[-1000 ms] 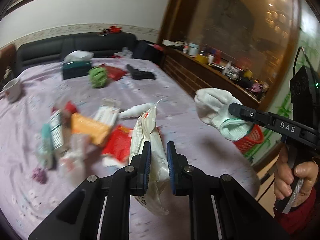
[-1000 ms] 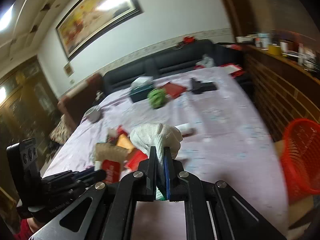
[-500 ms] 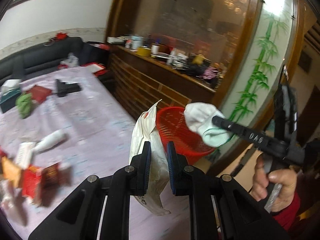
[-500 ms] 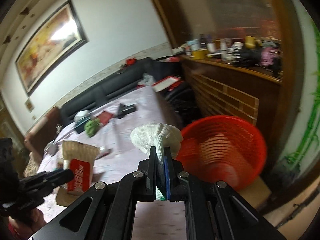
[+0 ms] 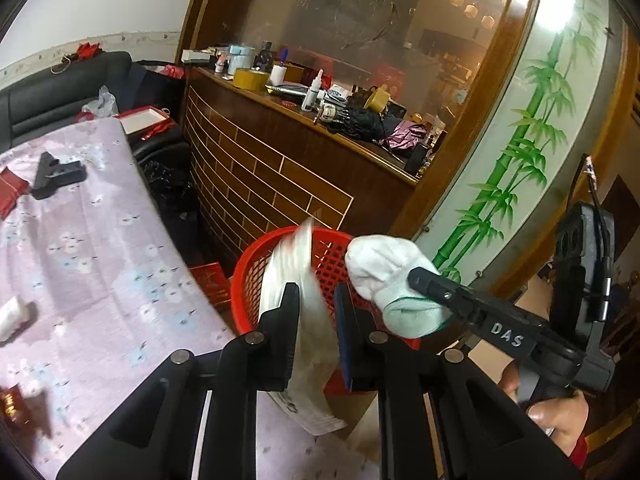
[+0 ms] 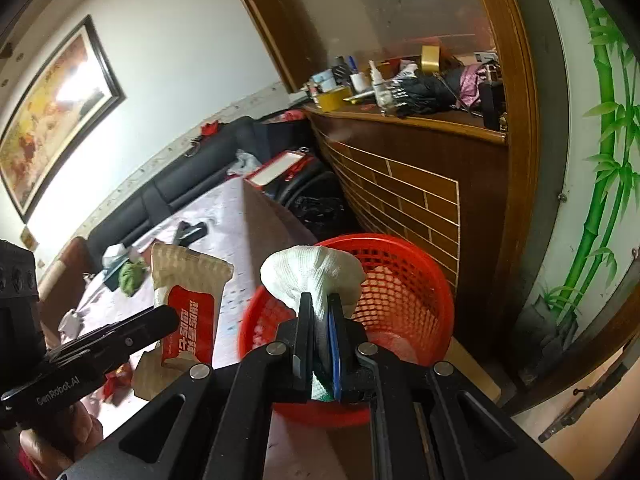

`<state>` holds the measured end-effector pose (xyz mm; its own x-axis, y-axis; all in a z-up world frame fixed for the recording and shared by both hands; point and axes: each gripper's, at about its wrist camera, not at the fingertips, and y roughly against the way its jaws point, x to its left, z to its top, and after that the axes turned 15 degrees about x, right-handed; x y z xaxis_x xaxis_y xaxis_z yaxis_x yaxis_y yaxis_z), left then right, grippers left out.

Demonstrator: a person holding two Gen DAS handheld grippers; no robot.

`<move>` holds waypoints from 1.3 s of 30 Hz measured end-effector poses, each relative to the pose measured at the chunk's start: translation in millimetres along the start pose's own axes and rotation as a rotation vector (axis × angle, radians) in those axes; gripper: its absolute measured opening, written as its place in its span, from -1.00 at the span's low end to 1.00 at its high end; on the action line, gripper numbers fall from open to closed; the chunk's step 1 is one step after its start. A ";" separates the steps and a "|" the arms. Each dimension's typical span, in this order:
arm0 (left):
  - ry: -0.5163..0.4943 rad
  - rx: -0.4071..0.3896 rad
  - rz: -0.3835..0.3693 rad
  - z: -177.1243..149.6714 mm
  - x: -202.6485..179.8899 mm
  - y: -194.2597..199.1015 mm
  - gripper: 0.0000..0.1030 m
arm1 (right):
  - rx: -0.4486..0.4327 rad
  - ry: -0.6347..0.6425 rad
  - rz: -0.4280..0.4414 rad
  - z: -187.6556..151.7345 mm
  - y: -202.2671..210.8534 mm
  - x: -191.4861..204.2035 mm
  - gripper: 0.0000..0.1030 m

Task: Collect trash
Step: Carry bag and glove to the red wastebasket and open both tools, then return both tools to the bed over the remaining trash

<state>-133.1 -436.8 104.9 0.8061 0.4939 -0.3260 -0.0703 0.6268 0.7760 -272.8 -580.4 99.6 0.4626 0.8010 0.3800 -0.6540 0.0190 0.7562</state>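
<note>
A red mesh basket [image 5: 332, 252] stands on the floor off the table's end, between the table and a brick-patterned counter. My left gripper [image 5: 316, 292] hangs over its near rim and its jaws are opening. A tall white and tan snack packet [image 5: 296, 280] with a red label [image 6: 188, 320] stands blurred between them, leaning on the left pad, with a gap to the right pad. My right gripper [image 6: 318, 308] is shut on a white sock [image 6: 316, 272] with a green cuff, held over the basket [image 6: 404, 280]. The sock [image 5: 384, 276] also shows in the left wrist view.
The table under a lilac flowered cloth [image 5: 80, 240] carries a black object [image 5: 56, 174] and a white tube [image 5: 12, 316]. A wooden counter [image 5: 280, 168] crowded with bottles and tape stands behind the basket. A bamboo-painted panel [image 5: 512, 160] is to the right. A red box [image 5: 210, 284] lies on the floor.
Both grippers swung right, from the litter on the table to over the red basket. The left jaws have parted and the packet has gone blurred between them. The sock stays clamped.
</note>
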 end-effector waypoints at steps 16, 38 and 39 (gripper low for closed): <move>0.093 -0.077 0.181 -56.5 56.9 65.1 0.31 | -0.041 0.075 -0.166 -14.4 -4.9 34.3 0.00; 0.325 -0.173 0.469 -218.2 165.7 191.6 0.34 | 0.031 0.481 -0.081 -115.8 -47.8 237.8 0.10; 0.340 -0.176 0.482 -225.0 170.9 195.8 0.34 | 0.038 0.494 -0.080 -119.6 -50.4 244.5 0.10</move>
<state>-141.3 -94.0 79.7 0.4291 0.8928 -0.1368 -0.4998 0.3609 0.7874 -198.3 -314.0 90.7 0.1656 0.9858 0.0296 -0.6018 0.0772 0.7949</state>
